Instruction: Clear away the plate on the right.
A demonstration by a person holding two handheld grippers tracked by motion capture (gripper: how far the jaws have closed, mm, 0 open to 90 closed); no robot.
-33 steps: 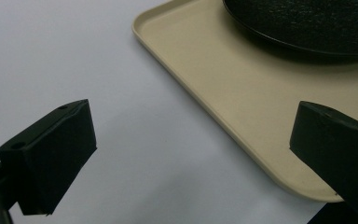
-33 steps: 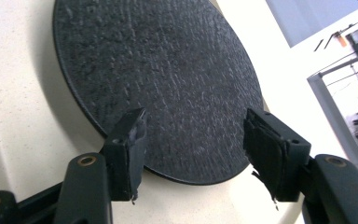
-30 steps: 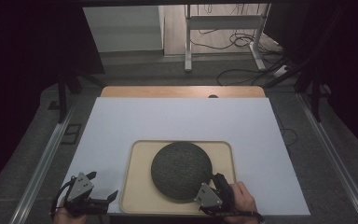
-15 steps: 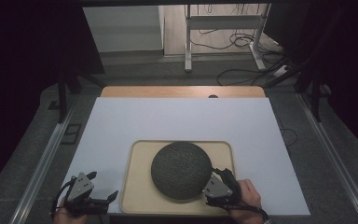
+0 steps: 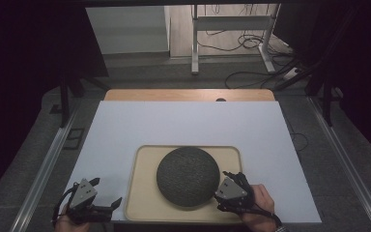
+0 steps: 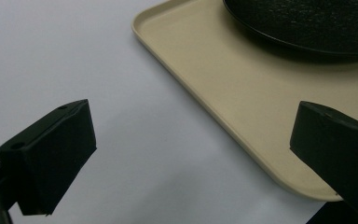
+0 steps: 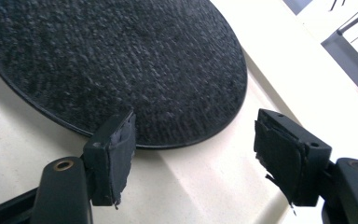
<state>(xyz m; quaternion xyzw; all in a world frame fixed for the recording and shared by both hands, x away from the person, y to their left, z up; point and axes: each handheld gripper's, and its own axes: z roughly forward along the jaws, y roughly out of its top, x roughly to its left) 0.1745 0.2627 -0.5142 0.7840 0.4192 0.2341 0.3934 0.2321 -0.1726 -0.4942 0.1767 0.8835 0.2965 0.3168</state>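
A round dark grey textured plate [image 5: 188, 175] lies on a beige tray [image 5: 145, 203] near the front of the white table. My right gripper [image 5: 221, 199] is open at the plate's near right edge, over the tray. In the right gripper view its jaws stand wide apart, one beside the plate [image 7: 121, 60] rim, nothing between them, with the tray [image 7: 200, 177] below. My left gripper [image 5: 108, 200] is open at the tray's front left corner. In the left gripper view the tray [image 6: 223, 79] edge runs between its jaws and the plate [image 6: 307, 23] lies beyond.
A white sheet [image 5: 183, 125] covers most of the table, with a wooden strip [image 5: 188, 94] at the far edge. Metal rails [image 5: 43, 169] run along both sides. Cables and a metal stand [image 5: 232, 29] lie on the floor beyond.
My right gripper has shifted slightly right and back along the plate's near right edge. The left gripper has stayed in place.
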